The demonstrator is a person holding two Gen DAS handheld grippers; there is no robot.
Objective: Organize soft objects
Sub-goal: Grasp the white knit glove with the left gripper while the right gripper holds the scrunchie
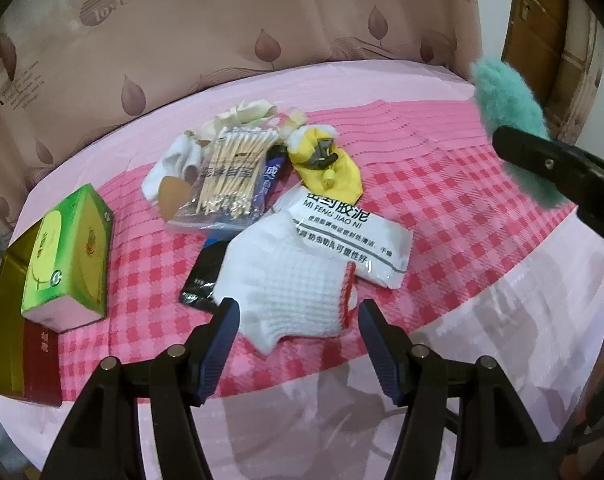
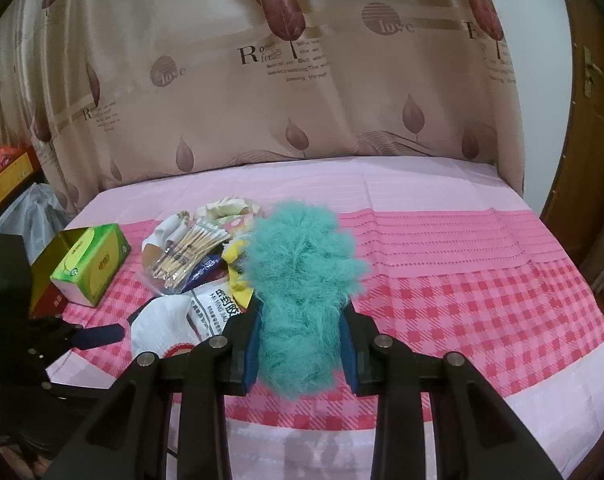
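My right gripper point(image 2: 302, 320) is shut on a fluffy teal plush point(image 2: 302, 280) and holds it above the pink checked cloth point(image 2: 462, 300); the plush also shows in the left wrist view point(image 1: 510, 108). My left gripper point(image 1: 296, 312) is open, its fingers on either side of the near edge of a white knitted glove point(image 1: 290, 280). Beyond the glove lies a pile: a white printed pouch point(image 1: 350, 232), a yellow soft toy point(image 1: 326, 164), a bag of cotton swabs point(image 1: 230, 176), white socks point(image 1: 174, 168) and black packets point(image 1: 204, 272).
A green tissue box point(image 1: 70, 256) sits on a gold and red box point(image 1: 10, 320) at the left table edge. A brown leaf-print curtain point(image 2: 302, 80) hangs behind the table. A wooden door point(image 2: 590, 140) stands at the right.
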